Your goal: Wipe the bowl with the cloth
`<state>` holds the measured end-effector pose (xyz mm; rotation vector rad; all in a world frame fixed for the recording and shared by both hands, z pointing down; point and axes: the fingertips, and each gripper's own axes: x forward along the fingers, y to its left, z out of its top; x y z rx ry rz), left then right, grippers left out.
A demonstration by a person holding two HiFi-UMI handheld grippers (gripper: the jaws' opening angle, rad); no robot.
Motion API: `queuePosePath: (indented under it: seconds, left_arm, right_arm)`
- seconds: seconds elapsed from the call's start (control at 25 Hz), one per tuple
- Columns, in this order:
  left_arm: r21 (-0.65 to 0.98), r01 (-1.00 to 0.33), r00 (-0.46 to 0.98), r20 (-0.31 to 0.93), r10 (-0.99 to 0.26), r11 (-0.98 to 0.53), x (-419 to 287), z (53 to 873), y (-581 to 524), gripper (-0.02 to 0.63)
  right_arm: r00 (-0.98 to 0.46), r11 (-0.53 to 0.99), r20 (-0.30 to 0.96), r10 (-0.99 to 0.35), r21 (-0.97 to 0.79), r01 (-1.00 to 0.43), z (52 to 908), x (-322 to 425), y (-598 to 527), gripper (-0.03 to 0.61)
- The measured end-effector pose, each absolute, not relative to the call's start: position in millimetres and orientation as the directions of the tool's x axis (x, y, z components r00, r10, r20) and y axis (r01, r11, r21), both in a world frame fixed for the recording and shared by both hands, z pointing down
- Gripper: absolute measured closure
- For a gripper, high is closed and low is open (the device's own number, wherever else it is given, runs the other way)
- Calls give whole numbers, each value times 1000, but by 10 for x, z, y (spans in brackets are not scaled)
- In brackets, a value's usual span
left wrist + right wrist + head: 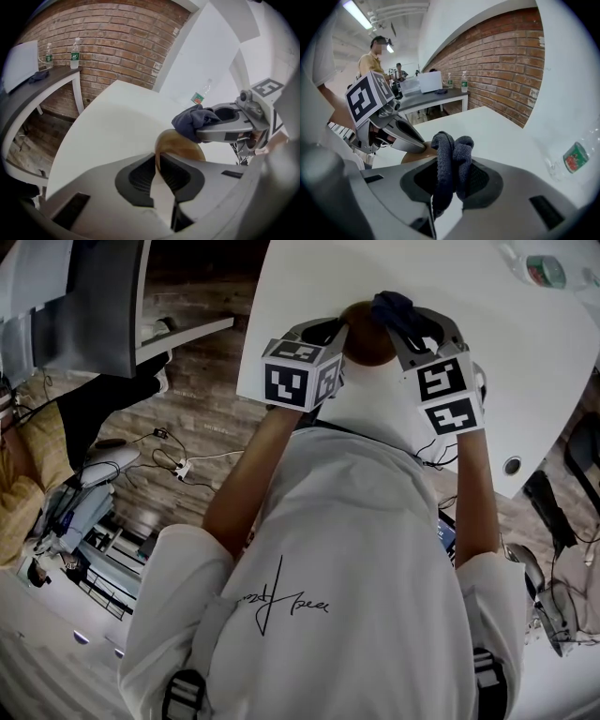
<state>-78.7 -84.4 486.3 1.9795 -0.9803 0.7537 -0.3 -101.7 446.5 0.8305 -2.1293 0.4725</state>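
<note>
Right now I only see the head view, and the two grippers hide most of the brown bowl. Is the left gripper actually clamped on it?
Observer: Yes. In the left gripper view, the left gripper has its jaws closed on the rim of the glossy brown bowl.
Operator: And what is in the right one?
Observer: The right gripper pinches a bunched dark blue textured cloth between its jaws.
Operator: Is the cloth on the bowl?
Observer: The left gripper view shows it against the bowl's far edge, apparently touching.
</note>
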Motion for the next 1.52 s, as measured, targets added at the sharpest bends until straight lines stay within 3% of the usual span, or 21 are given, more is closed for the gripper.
queuePosePath:
  seconds: [1.52]
  left_arm:
    - [380, -856, 506, 755, -417, -352, -913, 4854, -886, 601]
  right_arm:
    - [-513, 750, 759, -401, -49, -659, 4485, -579, -1066, 474]
